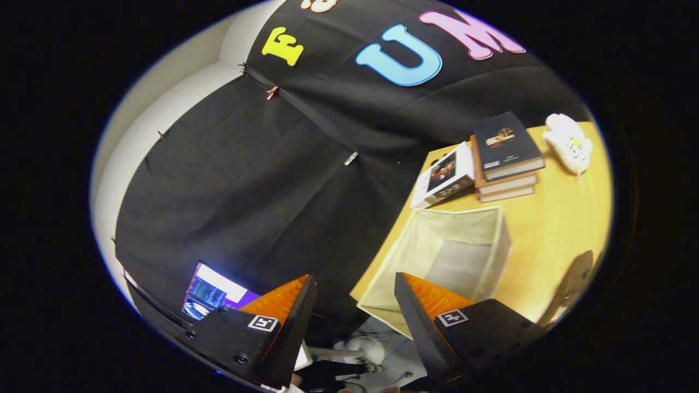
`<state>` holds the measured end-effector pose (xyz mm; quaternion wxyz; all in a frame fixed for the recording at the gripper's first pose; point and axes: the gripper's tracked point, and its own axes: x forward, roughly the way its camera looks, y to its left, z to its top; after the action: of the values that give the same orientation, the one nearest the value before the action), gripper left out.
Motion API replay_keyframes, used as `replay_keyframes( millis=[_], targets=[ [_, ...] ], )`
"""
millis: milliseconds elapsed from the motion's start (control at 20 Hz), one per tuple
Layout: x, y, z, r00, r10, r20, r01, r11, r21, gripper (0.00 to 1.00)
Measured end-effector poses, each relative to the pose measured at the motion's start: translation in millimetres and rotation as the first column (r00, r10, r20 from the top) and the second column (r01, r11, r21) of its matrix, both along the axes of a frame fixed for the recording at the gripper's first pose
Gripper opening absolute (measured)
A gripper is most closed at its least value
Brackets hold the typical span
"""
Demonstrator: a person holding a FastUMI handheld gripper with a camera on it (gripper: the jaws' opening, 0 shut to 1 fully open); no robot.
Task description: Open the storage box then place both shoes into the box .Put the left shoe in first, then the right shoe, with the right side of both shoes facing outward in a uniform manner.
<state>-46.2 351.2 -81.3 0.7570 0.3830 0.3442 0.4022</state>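
A stack of three hardcover books [507,157], the top one dark-covered, lies on the light wooden counter [551,229] at about 1 o'clock from the tool [355,305]. Just beside the stack, on the side nearer the black cloth wall [262,180], leans a white-edged book with a dark picture on its cover [445,176]. Further round, at about 2 o'clock, a white plush toy with a yellow patch [569,143] rests near the counter's far edge. A lit computer screen [213,292] glows low at about 10 o'clock, just beyond the left finger. A curved brown chair back [570,286] rises at about 3 o'clock, beside the right finger.

The cream-coloured fabric storage box [445,256] sits on the counter near its edge, at about 1 o'clock, just ahead of the right finger. Its top is open, its soft walls are slightly slack, and the pale bottom inside is bare.

The tool is tilted, hanging off the counter's edge above the floor, its fingers spread wide apart with nothing between them
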Motion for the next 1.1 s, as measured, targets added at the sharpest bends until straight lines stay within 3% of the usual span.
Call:
replay_keyframes(
  millis=[150,350,650,900,1100],
  targets=[
    [-7,-48,-38,0.997,-0.068,0.041,0.074,0.985,-0.158,0.89],
    [-16,-113,-99,0.987,-0.145,0.074,0.163,0.919,-0.359,0.9],
    [-46,-190,-200,0.98,-0.199,-0.005,0.162,0.812,-0.56,0.9],
    [-47,-213,-254,0.971,-0.23,-0.062,0.141,0.765,-0.629,0.8],
    [-42,-217,-290,0.967,-0.232,-0.101,0.104,0.728,-0.678,0.78]
  ],
)
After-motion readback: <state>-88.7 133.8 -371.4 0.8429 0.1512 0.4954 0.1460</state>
